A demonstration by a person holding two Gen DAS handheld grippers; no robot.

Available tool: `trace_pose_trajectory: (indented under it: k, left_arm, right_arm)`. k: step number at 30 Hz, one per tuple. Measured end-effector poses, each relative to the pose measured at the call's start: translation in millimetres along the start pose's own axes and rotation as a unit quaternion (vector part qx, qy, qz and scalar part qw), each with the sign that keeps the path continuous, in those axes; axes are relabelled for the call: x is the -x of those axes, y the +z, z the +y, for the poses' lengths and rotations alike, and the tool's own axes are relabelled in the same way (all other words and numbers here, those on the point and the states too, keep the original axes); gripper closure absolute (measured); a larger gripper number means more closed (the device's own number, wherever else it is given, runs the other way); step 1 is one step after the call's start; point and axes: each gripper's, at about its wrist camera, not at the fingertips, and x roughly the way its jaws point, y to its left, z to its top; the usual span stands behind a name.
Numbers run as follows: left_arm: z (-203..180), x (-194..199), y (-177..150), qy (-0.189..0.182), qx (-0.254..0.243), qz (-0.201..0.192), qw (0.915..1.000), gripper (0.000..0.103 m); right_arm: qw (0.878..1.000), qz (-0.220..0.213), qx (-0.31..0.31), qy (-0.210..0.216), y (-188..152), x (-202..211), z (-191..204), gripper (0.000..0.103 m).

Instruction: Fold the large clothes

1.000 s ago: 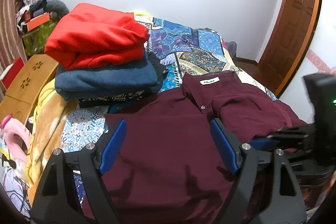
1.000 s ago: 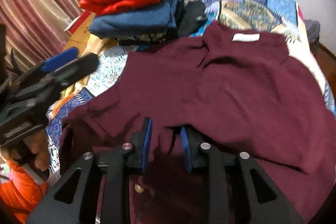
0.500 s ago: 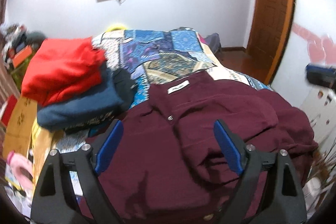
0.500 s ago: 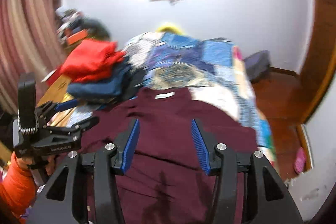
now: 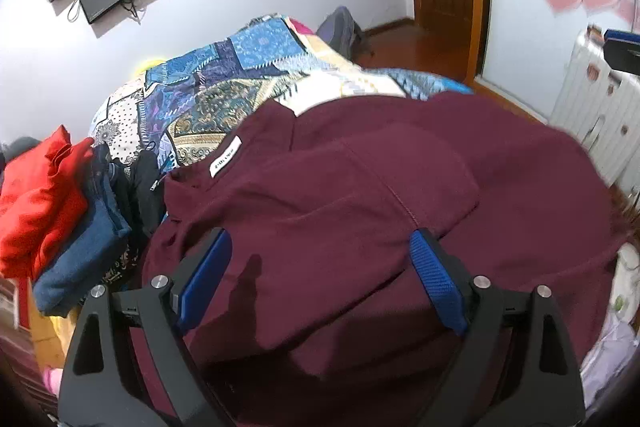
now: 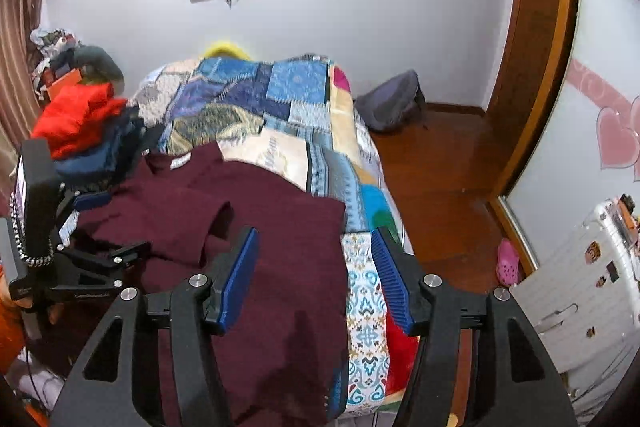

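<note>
Two tools, both spread wide and holding nothing. The left tool point(image 5: 320, 279) hangs right over the maroon shirt point(image 5: 360, 195) on the bed point(image 5: 248, 67), collar toward the upper left of the frame. The right tool point(image 6: 316, 275) straddles the shirt's right edge, so I'd say it's nearer that side.

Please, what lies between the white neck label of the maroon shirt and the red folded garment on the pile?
In the left wrist view, between the label and the red garment lie folded navy clothes and a black item.
</note>
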Motion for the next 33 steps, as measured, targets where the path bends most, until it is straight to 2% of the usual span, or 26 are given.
trace_pose_trajectory:
  k: [3, 6, 9, 13, 16, 21, 22, 23, 24, 25, 26, 28, 33]
  left_arm:
    - [-0.1, -4.6, -1.6, -0.002, 0.003, 0.011, 0.9999, 0.012]
    - [6.3, -1.9, -3.8, -0.025, 0.017, 0.021, 0.9993, 0.012]
    - [4.6, 0.1, -10.9, -0.034, 0.010, 0.026, 0.9990, 0.012]
    - [-5.2, -5.7, -18.6, -0.016, -0.013, 0.027, 0.9994, 0.009]
    - [-5.2, -12.7, -15.1, -0.012, -0.001, 0.026, 0.9996, 0.005]
    - [0.8, -21.8, 1.3, -0.021, 0.031, 0.019, 0.9991, 0.005]
    - [2.3, -22.7, 2.9, -0.022, 0.034, 0.018, 0.9990, 0.011]
    - [4.4, -23.7, 5.2, -0.027, 0.041, 0.016, 0.9987, 0.026]
    - [6.3, -24.7, 7.0, -0.033, 0.044, 0.017, 0.9983, 0.034]
    - [7.6, -24.5, 8.4, -0.044, 0.045, 0.013, 0.9979, 0.050]
    - [8.8, -23.0, 9.6, -0.052, 0.046, 0.008, 0.9975, 0.074]
    - [13.0, -15.7, 11.7, -0.041, 0.045, -0.006, 0.9981, 0.092]
    - [55.3, 23.5, 12.7, -0.023, 0.087, -0.064, 0.9939, 0.096]
  right_arm:
    - [1.000, 0.015, 0.009, 0.003, -7.4, -15.9, 1.7, 0.049]
    - [0.999, 0.029, 0.009, 0.016, -14.6, -30.8, 4.7, 0.049]
    - [0.999, 0.042, 0.005, 0.031, -22.7, -44.2, 7.7, 0.049]
    - [0.997, 0.068, 0.006, 0.047, -34.2, -63.0, 15.3, 0.049]
    - [0.996, 0.081, 0.011, 0.044, -43.2, -70.8, 20.7, 0.048]
    - [0.996, 0.076, 0.031, 0.038, -51.4, -69.7, 30.3, 0.037]
    - [0.996, 0.075, 0.033, 0.036, -51.9, -69.0, 31.9, 0.037]
    - [0.996, 0.075, 0.036, 0.032, -52.1, -68.2, 33.5, 0.036]
    - [0.996, 0.075, 0.039, 0.030, -51.8, -67.5, 34.8, 0.036]
    - [0.996, 0.076, 0.041, 0.030, -51.5, -66.1, 35.1, 0.036]
    - [0.996, 0.076, 0.041, 0.031, -50.7, -67.2, 35.4, 0.036]
    - [0.996, 0.078, 0.038, 0.033, -49.8, -65.5, 35.1, 0.036]
    - [0.996, 0.079, 0.024, 0.038, -39.9, -58.5, 28.5, 0.036]
